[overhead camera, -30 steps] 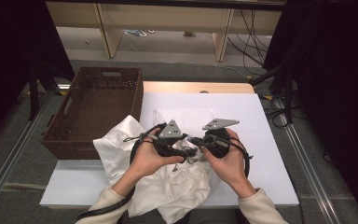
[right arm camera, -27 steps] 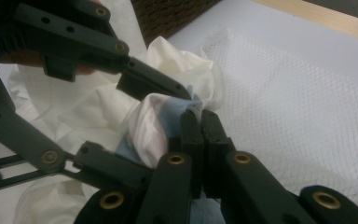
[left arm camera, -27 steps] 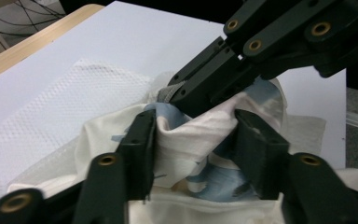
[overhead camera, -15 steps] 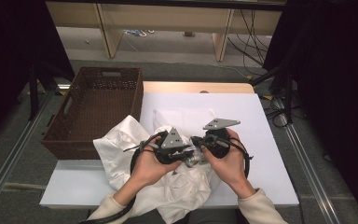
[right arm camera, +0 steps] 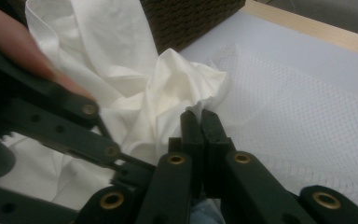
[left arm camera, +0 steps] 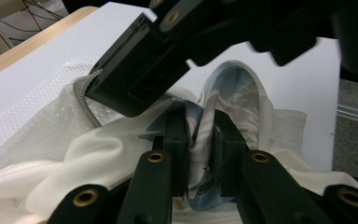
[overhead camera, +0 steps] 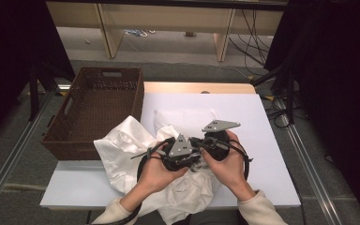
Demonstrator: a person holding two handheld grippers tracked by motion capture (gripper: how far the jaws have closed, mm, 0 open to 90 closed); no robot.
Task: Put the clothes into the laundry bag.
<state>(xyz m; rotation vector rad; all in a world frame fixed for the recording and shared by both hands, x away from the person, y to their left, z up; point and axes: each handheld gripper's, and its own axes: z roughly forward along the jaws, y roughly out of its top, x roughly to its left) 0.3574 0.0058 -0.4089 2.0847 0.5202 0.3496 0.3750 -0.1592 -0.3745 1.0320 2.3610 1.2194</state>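
A crumpled white garment [overhead camera: 122, 150] lies on the white table [overhead camera: 262, 140], hanging over its near edge. Both grippers meet above its middle, each held in a hand. My left gripper [left arm camera: 200, 126] is shut on an upright fold of the garment [left arm camera: 203, 140] that has a bluish print. My right gripper [right arm camera: 200, 116] is shut on a white edge of the same garment [right arm camera: 168, 88]. In the high view the left gripper [overhead camera: 190, 161] and right gripper [overhead camera: 201, 150] almost touch. The right gripper's body [left arm camera: 140, 70] looms just over the left one's jaws.
A dark brown wicker basket [overhead camera: 98, 112] stands off the table's left side, beside the garment. A white mesh cloth [overhead camera: 183, 117] lies flat on the table behind the grippers. Shelving legs and cables are on the floor beyond the table.
The left gripper has shifted slightly toward the person and closer to the right gripper. The right hand has barely moved. Both stay shut on the garment.
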